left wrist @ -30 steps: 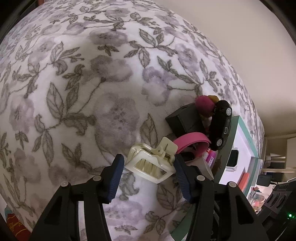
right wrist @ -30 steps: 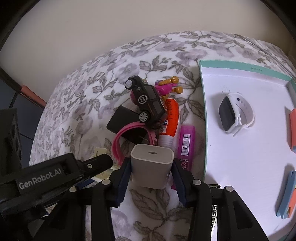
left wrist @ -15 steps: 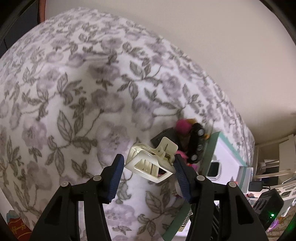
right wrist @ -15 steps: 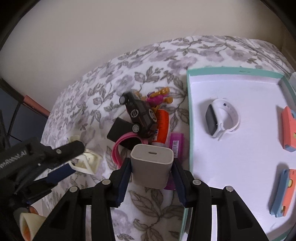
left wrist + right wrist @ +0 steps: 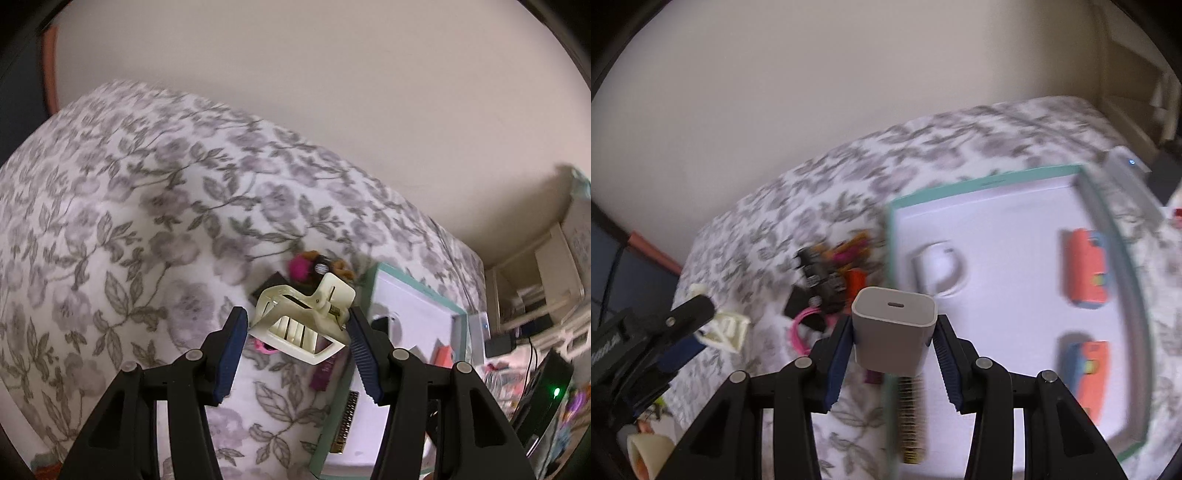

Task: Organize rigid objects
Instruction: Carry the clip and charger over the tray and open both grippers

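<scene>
My left gripper (image 5: 299, 332) is shut on a cream hair claw clip (image 5: 303, 321) and holds it high above the floral bedspread (image 5: 129, 229). The clip and left gripper also show in the right wrist view (image 5: 727, 326). My right gripper (image 5: 894, 343) is shut on a grey USB charger block (image 5: 892, 328), lifted near the left edge of the teal-rimmed white tray (image 5: 982, 182). A pile with a black toy car (image 5: 816, 271), pink band (image 5: 799, 330) and orange tube (image 5: 855, 282) lies left of the tray.
In the tray lie a white smartwatch (image 5: 940, 273), two orange-and-blue items (image 5: 1084, 266) and a comb-like strip (image 5: 910, 417) at its front-left. A wall (image 5: 332, 92) is behind the bed. Shelves and cluttered gear (image 5: 535, 332) are at the right.
Both grippers have risen well above the bed with their objects. The right gripper has shifted toward the tray; the left swung right so the tray comes into its view.
</scene>
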